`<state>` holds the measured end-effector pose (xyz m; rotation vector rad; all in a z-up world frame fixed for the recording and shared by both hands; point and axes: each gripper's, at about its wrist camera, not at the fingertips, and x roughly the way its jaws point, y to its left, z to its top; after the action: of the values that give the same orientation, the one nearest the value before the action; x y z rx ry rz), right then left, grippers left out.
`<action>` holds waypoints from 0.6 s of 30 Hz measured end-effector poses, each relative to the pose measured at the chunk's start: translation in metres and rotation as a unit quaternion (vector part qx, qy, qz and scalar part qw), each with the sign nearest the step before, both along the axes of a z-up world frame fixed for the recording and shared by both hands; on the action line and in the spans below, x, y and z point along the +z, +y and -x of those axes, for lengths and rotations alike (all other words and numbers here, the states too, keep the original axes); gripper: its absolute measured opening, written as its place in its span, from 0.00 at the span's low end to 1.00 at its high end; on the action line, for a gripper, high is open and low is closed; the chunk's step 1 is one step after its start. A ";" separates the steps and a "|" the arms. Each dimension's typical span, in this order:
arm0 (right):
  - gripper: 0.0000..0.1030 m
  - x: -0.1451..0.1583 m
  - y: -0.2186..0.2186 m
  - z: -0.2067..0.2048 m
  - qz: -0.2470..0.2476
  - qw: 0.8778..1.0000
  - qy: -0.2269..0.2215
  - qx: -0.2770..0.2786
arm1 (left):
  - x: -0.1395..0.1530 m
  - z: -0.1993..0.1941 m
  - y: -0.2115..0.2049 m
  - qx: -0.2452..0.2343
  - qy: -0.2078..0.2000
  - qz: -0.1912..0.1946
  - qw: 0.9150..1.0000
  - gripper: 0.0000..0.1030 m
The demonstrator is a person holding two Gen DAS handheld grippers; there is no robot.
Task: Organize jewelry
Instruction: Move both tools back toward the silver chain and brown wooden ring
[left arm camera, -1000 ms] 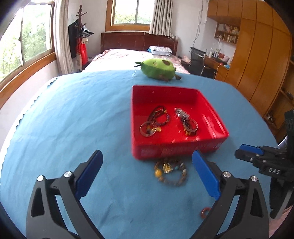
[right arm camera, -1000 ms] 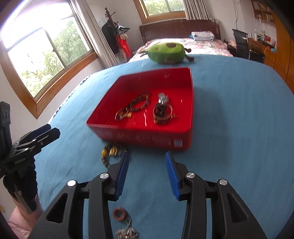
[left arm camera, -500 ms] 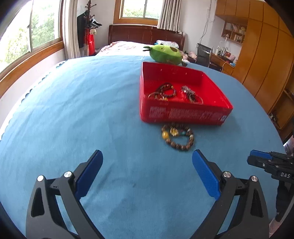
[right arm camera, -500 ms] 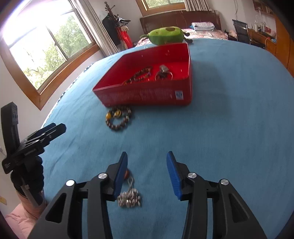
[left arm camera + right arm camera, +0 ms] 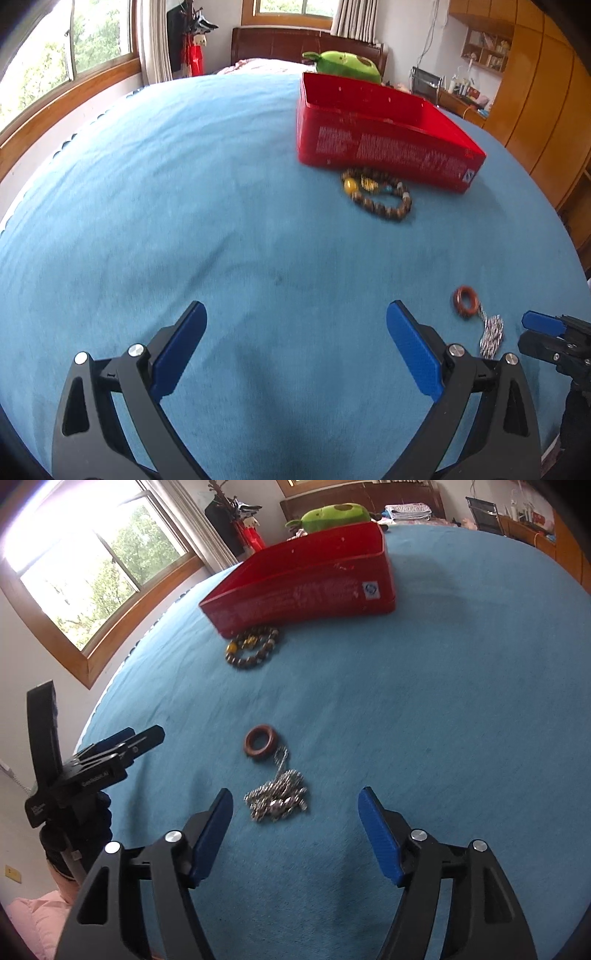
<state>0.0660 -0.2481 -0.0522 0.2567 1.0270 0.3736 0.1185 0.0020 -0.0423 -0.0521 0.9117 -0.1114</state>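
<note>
Table in blue cloth carries a red box, beads touching its near wall, a chain nearer; right tool has just been opening, chain between its spread jaws untouched; left tool spread, empty

Bare blue cloth left of the red box; bead bracelet touching its near wall

I'm in a home bedroom: a bed with a dark wooden headboard stands past my blue-clothed table, beside curtained windows, a coat rack, a wooden wardrobe, a shelf and a cluttered desk with a chair
</note>
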 end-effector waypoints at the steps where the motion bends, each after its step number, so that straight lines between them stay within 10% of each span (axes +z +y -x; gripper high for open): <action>1: 0.69 -0.001 0.003 0.001 0.005 1.000 0.000 0.003 | -0.001 0.003 0.000 -0.001 0.000 0.000 1.000 0.94; 10: 0.71 -0.005 0.030 0.008 0.051 0.998 -0.024 0.026 | -0.011 0.015 -0.001 -0.009 0.005 -0.011 1.000 0.95; 18: 0.50 -0.009 0.037 0.003 0.083 0.996 -0.025 0.018 | -0.009 0.018 -0.004 -0.021 0.003 -0.025 0.999 0.95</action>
<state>0.0626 -0.2109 -0.0611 0.0797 1.0087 0.3246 0.1005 -0.0015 -0.0510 0.0145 0.9216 -0.1278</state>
